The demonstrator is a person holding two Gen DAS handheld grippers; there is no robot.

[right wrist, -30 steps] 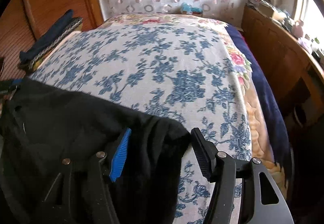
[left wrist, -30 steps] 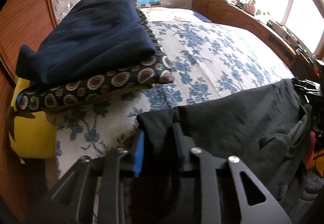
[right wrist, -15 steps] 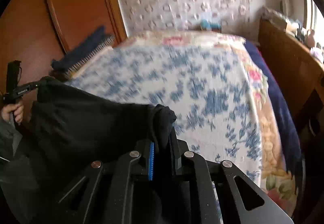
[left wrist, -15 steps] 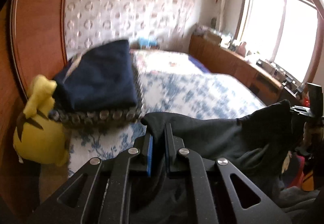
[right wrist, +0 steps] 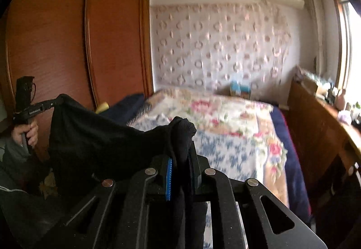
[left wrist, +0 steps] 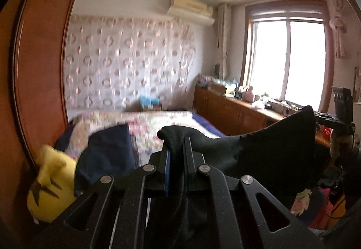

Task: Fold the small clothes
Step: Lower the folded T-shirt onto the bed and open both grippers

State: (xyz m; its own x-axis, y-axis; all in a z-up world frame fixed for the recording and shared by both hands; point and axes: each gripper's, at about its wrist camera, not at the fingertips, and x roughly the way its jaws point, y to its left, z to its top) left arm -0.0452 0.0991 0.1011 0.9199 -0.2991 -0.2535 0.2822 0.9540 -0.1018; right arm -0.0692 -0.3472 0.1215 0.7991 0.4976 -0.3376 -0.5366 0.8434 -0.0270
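Both grippers have risen since the earlier frames, lifting the black garment (left wrist: pixel 259 149) off the bed (right wrist: pixel 227 136); the views now tilt up to the curtained wall and ceiling. Left gripper (left wrist: pixel 176 149): jaws have just been closing and are clamped on one bunched corner of the garment. Right gripper (right wrist: pixel 182 158): jaws likewise just closing, clamped on the opposite corner (fabric fills the gap between the pads). Garment hangs stretched between the two grippers, above the near edge of the bed. A hand (right wrist: pixel 26 134) grips the left gripper's handle. Folded navy blanket (left wrist: pixel 106 154) and yellow plush toy (left wrist: pixel 49 183) lie at the bed's left edge, beside the wooden wardrobe (right wrist: pixel 67 46).
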